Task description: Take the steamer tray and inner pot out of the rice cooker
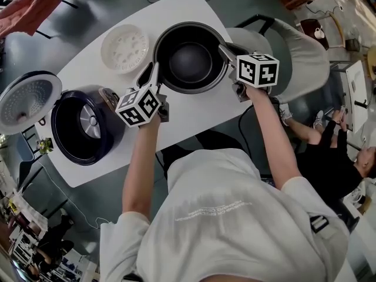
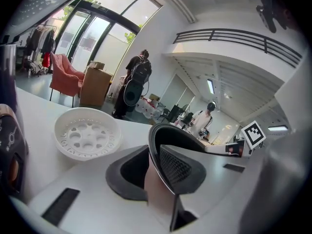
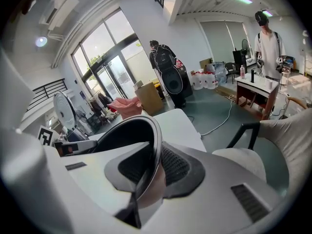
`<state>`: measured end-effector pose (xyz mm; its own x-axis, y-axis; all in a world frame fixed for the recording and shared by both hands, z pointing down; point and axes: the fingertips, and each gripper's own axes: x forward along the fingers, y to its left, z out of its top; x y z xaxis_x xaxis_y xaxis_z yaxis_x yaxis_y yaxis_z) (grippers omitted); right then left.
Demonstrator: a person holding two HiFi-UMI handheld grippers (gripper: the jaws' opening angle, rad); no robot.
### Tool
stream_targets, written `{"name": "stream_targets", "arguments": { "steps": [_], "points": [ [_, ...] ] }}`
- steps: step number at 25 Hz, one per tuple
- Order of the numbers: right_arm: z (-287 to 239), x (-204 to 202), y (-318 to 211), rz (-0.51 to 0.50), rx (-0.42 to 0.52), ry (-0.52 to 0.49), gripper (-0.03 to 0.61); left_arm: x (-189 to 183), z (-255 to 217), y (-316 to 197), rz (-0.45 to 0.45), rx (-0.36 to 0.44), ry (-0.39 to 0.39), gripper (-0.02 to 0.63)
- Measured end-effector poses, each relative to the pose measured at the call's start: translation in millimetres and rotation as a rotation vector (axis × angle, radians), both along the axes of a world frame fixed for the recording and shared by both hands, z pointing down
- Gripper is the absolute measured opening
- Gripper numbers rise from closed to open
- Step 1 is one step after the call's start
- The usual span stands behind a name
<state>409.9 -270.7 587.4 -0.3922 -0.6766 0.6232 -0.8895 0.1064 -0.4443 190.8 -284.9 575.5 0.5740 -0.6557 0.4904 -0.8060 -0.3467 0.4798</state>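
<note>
Fingers (image 2: 127, 177) of the left gripper (image 2: 152, 155) are set astride the pot (image 1: 189, 60) rim, slightly apart, with a gap seen at the outer pad. The right gripper (image 3: 156, 152) is clamped on the opposite rim, a two-sided hold likely meant to keep the pot level. The pot is seen on the tabletop (image 1: 194, 113), just beside the tray (image 1: 124, 49), and the cooker (image 1: 85, 125) stands open and empty nearby, so both removals are judged done, full release pending.

One inner pot (image 1: 189, 57) between two tongs, left gripper (image 1: 148, 76) and right gripper (image 1: 227, 51); beyond the left one: one steamer tray (image 1: 124, 49), one rice cooker (image 1: 85, 125).
</note>
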Motion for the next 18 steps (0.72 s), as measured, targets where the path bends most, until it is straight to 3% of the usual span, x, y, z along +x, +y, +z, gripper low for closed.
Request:
{"name": "stream_targets", "arguments": {
  "steps": [10, 18],
  "points": [
    [-2, 0, -38, -0.018, 0.034, -0.012, 0.092, -1, 0, -29, -0.011, 0.008, -0.001, 0.115],
    [-3, 0, -67, -0.011, 0.06, 0.021, 0.094, -1, 2, -51, -0.032, -0.002, 0.019, 0.101]
  ]
}}
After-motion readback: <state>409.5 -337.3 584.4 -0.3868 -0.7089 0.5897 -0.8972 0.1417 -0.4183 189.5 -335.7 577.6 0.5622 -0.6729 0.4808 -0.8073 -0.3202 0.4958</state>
